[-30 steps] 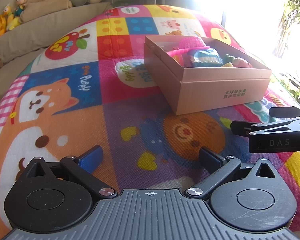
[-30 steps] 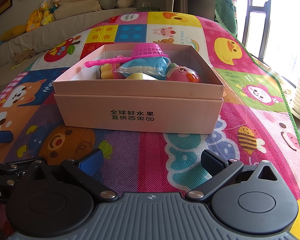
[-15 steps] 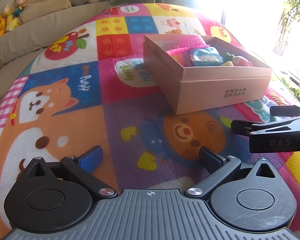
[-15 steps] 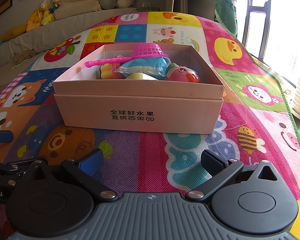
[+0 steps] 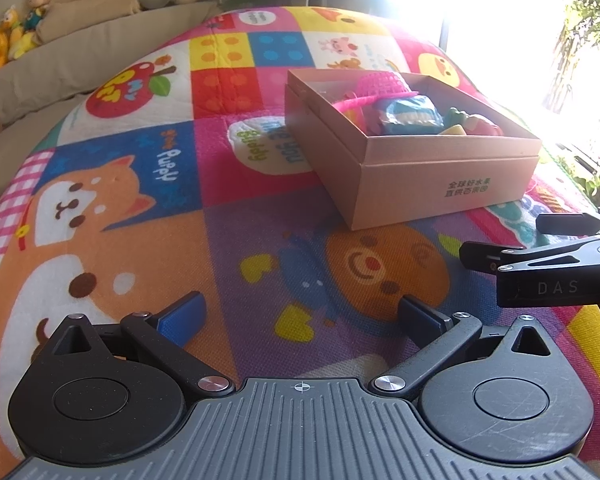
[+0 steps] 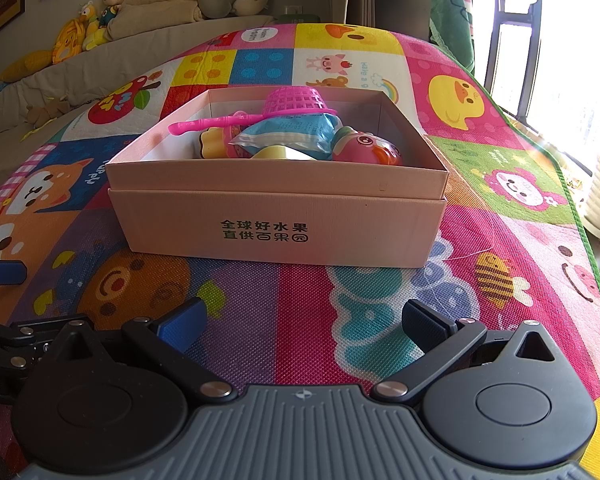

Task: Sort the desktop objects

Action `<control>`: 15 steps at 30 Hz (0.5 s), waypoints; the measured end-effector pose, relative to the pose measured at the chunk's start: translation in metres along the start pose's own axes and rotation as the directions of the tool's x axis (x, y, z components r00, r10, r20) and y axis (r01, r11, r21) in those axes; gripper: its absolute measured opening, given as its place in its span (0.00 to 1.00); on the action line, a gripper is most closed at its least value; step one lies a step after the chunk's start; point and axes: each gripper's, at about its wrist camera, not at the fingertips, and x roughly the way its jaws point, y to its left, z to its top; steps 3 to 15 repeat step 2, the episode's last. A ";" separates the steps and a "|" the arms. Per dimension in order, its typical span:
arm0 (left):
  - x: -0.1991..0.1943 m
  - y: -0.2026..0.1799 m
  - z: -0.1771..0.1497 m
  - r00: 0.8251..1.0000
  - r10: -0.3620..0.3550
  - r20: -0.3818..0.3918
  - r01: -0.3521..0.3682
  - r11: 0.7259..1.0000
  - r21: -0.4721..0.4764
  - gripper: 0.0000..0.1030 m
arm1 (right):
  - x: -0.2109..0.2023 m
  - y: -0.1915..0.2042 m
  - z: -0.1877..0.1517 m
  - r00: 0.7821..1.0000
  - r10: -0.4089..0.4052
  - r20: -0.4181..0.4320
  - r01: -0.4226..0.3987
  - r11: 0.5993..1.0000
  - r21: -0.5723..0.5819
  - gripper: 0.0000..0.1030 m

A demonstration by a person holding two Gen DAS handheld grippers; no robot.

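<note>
Here we hold both grippers low over the colourful play mat [image 6: 520,240], with nothing in either one. Our left gripper [image 5: 300,314] has its jaws spread wide above the purple patch with the orange cartoon face, and our right gripper [image 6: 302,316] is spread just as wide, hovering over the pink and teal patches just in front of the box. The pink cardboard box [image 6: 278,216] sits on the mat with its lid off, green printed characters on the wall facing us. Inside it the sorted things are piled together: a pink toy strainer [image 6: 296,100] lies on top with its handle pointing to the left, resting on a blue snack packet [image 6: 292,132]; a pink round toy [image 6: 366,148] leans at the right, and a pale yellow piece [image 6: 270,153] sits near the front wall. In the left wrist view the right gripper's fingers [image 5: 490,254] reach in from the right edge, near the box's corner but apart from it.
</note>
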 end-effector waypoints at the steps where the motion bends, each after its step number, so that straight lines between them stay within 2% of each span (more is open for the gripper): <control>1: 0.000 0.001 0.000 1.000 -0.006 0.000 0.006 1.000 0.002 1.00 | 0.000 0.000 0.000 1.000 0.000 0.000 0.000 1.000 0.000 1.00; 15: 0.000 0.002 0.001 1.000 -0.016 0.000 0.016 1.000 0.000 1.00 | 0.000 0.000 0.000 1.000 0.000 0.000 0.000 1.000 0.000 1.00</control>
